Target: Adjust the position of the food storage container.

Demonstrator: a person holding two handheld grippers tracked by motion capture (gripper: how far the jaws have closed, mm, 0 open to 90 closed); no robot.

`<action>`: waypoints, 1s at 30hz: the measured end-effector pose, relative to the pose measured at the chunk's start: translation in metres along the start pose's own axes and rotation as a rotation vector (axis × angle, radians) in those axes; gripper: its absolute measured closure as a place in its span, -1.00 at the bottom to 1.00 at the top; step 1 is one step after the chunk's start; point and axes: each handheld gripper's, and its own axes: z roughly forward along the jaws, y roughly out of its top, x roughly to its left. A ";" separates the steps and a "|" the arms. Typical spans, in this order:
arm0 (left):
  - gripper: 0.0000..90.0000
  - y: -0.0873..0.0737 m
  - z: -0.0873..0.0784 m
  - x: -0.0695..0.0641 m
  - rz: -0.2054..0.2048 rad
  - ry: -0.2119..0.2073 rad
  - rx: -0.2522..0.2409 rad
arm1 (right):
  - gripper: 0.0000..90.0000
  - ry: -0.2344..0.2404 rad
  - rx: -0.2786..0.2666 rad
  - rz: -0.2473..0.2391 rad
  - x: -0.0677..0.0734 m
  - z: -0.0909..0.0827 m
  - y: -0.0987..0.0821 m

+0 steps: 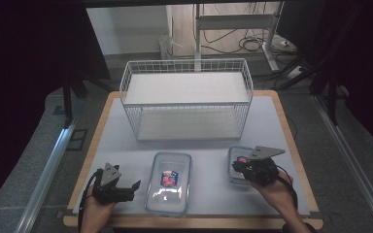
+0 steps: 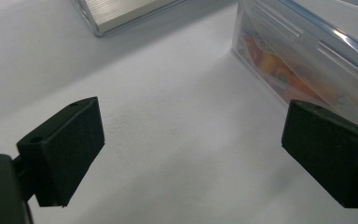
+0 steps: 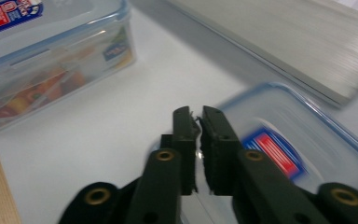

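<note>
Hovering over the small lidded box [image 3: 303, 154] at the right of the surface [image 1: 209, 160], the right tongs [image 3: 196, 122] are pressing together on its lid edge. The left tongs [image 2: 191, 140] are standing wide apart, empty, just beside the large box [image 2: 307, 56].

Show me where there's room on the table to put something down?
Bare mat lies between the wire rack and the two clear boxes, and between the big box and the small box. Both rack shelves look bare too. It is crowded at the front left by the left gripper and at the small box, under the right gripper.
</note>
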 end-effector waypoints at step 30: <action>-0.90 0.000 0.002 -0.005 0.018 -0.009 0.025 | 1.00 -0.100 0.213 0.005 -0.015 0.009 -0.013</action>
